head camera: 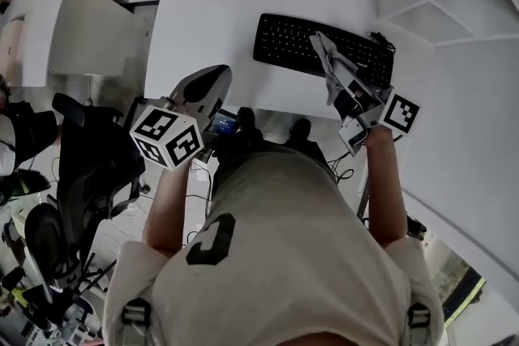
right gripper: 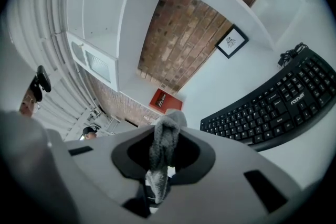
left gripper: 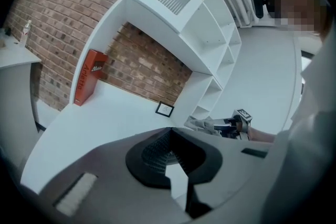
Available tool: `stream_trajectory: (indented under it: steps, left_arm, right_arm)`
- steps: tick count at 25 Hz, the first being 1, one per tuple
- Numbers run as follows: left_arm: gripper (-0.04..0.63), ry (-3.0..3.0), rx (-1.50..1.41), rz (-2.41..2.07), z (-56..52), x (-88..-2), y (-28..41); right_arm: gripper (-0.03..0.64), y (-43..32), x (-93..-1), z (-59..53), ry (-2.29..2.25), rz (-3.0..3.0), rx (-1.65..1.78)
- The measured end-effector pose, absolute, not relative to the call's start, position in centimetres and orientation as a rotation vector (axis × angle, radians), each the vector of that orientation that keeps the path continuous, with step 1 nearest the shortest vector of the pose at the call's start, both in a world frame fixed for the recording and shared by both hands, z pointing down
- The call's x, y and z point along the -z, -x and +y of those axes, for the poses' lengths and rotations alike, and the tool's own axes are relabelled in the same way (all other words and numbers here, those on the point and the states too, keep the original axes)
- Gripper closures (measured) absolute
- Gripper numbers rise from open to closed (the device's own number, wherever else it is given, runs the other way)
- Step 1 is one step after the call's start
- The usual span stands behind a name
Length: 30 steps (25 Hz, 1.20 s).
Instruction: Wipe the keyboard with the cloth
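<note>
Right gripper point(right gripper: 164, 131): jaws closed on the grey cloth point(right gripper: 160, 157), which sticks out past the tips.
Head view only: the cloth overlaps the right half of the black keyboard point(head camera: 296, 44); contact cannot be told.
Right gripper view only: the keyboard lies to the right of the jaws, on the white desk point(right gripper: 231, 86).
Left gripper point(left gripper: 170, 131): jaws together, nothing between them; held by the desk's near edge, well apart from the keyboard.

Pale short-sleeved T-shirt point(head camera: 284, 271), dark emblem point(head camera: 212, 241) on back, 2 grey shoulder buckles point(head camera: 136, 312), grey-shelled left gripper point(head camera: 219, 77) and right gripper point(head camera: 336, 75), black-and-white marker cubes point(head camera: 166, 135).
</note>
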<state>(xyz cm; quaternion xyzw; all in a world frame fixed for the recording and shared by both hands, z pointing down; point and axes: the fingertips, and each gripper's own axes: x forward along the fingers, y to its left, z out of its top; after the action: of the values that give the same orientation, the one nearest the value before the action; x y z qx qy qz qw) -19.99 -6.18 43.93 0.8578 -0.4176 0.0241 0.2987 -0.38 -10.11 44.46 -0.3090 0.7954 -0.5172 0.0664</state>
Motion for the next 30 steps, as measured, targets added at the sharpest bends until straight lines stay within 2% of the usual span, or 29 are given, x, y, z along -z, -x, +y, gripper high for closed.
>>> stream_trajectory:
  steps: [9,19,30]
  left_arm:
    - [0.592,-2.315,-0.136,-1.113,-5.0,-42.6,16.3]
    - [0.592,-2.403,-0.186,-0.996,-2.3,-40.9,4.5]
    - [0.592,-2.42,-0.231,-1.014,2.4,-40.2,-3.7]
  right_arm:
    - [0.581,-1.5,-42.2,-8.0,0.794,2.313,1.487]
    - [0.581,-8.4,-41.2,-3.6,0.673,2.282,1.494]
    - [0.581,-16.3,-40.4,0.8,0.632,2.282,1.45]
